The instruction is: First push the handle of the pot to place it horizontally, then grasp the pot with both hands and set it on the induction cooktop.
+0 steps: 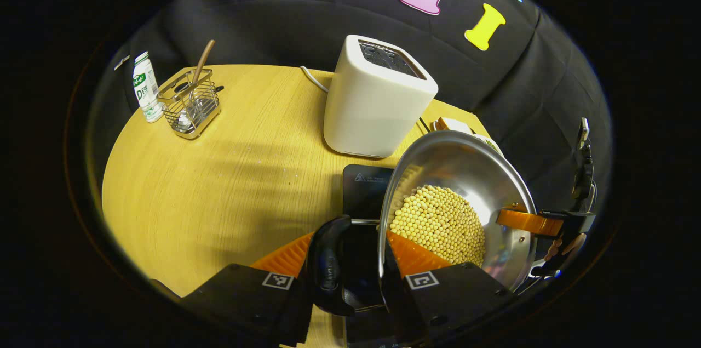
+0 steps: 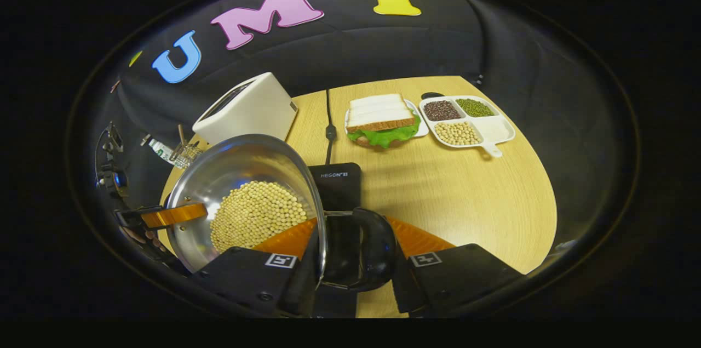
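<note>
Above the black cooktop (image 1: 366,186) by the toaster (image 1: 375,97), pot (image 1: 465,172) of soybeans (image 1: 441,222) was up, left gripper (image 1: 350,260) and right gripper (image 2: 350,252) each clamped on a side handle.

The pot (image 1: 465,183), with beans (image 1: 438,224) in it, sits above the induction cooktop (image 1: 364,189) on the desk (image 1: 219,172), the toaster (image 1: 375,98) behind.

Toaster (image 1: 378,97) stands mid-table at the back edge, just behind the cooktop (image 1: 364,189). Utensil rack (image 1: 190,102) and bottle (image 1: 146,87) occupy the back left corner. Table (image 1: 219,183) surface left of the cooktop lies open.
</note>
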